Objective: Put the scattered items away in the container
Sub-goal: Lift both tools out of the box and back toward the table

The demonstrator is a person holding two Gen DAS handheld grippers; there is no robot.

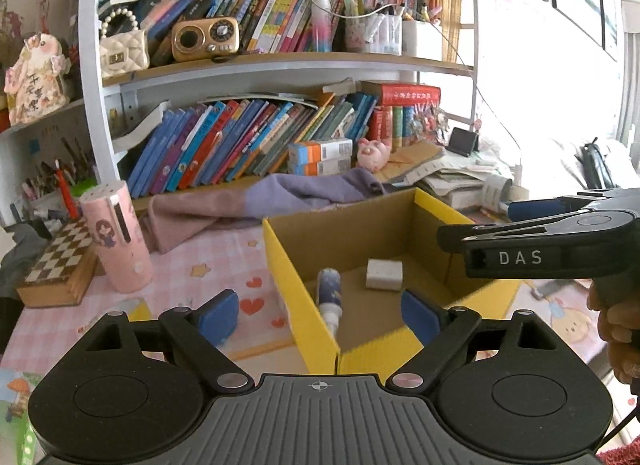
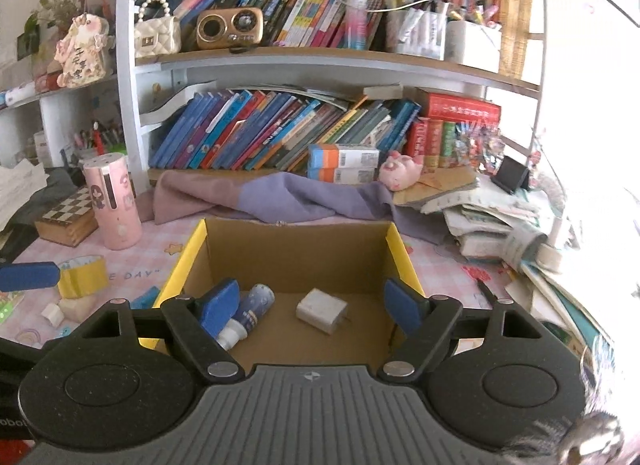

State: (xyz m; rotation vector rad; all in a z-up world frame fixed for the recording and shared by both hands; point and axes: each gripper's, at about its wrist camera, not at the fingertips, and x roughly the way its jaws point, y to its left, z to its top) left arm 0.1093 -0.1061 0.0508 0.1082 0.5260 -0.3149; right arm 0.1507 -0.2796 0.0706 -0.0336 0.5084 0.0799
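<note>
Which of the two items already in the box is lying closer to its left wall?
The small bottle, lying on its side by the cardboard box's left wall. The white charger sits nearer the middle of the floor.

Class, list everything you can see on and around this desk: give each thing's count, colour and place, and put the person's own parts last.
Cardboard box: one, yellow outside, brown inside, mid-desk.
Small bottle: one, blue and white, lying in the box, left.
Charger block: one, white, in the box, right of the bottle.
Tape roll: one, yellow, on the desk left of the box.
Pink canister: one, standing far left.
Chessboard box: one, wooden, beside the canister.
Cloth: one, purple-mauve, behind the box.
Books: many, mixed colours, on shelves.
Left gripper: open, empty.
Right gripper: open, empty.
Hand: one, holding the right gripper.
</note>
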